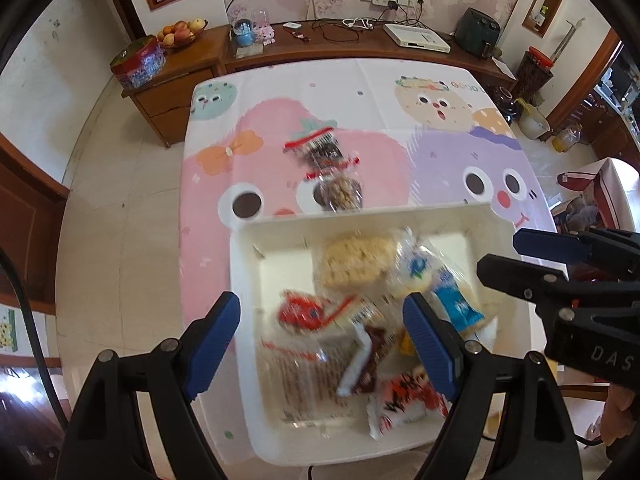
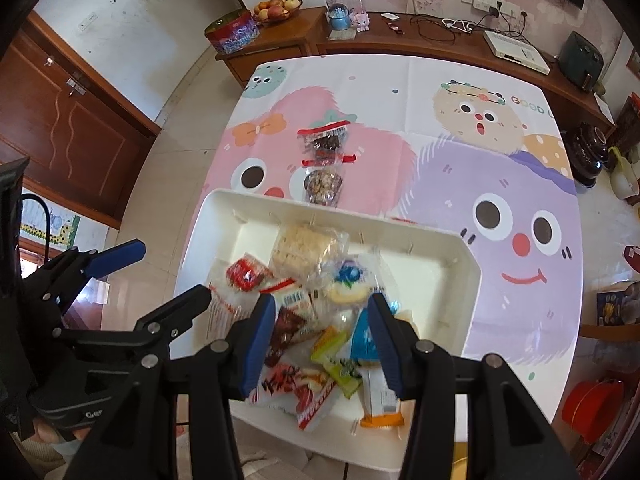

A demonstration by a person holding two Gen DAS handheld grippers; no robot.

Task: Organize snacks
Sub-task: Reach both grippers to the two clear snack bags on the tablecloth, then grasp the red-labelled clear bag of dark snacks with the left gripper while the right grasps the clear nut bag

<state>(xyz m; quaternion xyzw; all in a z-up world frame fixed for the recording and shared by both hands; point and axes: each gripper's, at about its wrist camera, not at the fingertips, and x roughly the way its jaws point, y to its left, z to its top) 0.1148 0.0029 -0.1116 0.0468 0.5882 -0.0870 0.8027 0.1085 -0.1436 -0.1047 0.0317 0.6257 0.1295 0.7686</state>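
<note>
A white tray [image 1: 248, 248] [image 2: 472, 276] sits at the near edge of the table and holds several wrapped snacks: a pale rice cracker pack [image 1: 356, 264] [image 2: 304, 248], a red pack [image 1: 304, 312] [image 2: 244, 274], a blue-and-white pack [image 1: 456, 304] [image 2: 348, 276] and a brown bar [image 1: 370, 360] [image 2: 288, 330]. Two clear packs of dark snacks [image 1: 324, 160] [image 2: 324, 152] lie on the cloth beyond the tray. My left gripper [image 1: 324, 340] hovers open and empty over the tray. My right gripper [image 2: 322, 332] hovers open and empty over the snack pile; it also shows in the left wrist view [image 1: 508, 256].
The table has a cartoon-monster cloth [image 1: 460, 152] [image 2: 520, 160]. A wooden sideboard [image 1: 280, 46] [image 2: 360, 36] behind it carries a fruit bowl [image 1: 182, 32], a red tin [image 1: 138, 62], cables and a white box [image 1: 416, 36]. Tiled floor lies to the left.
</note>
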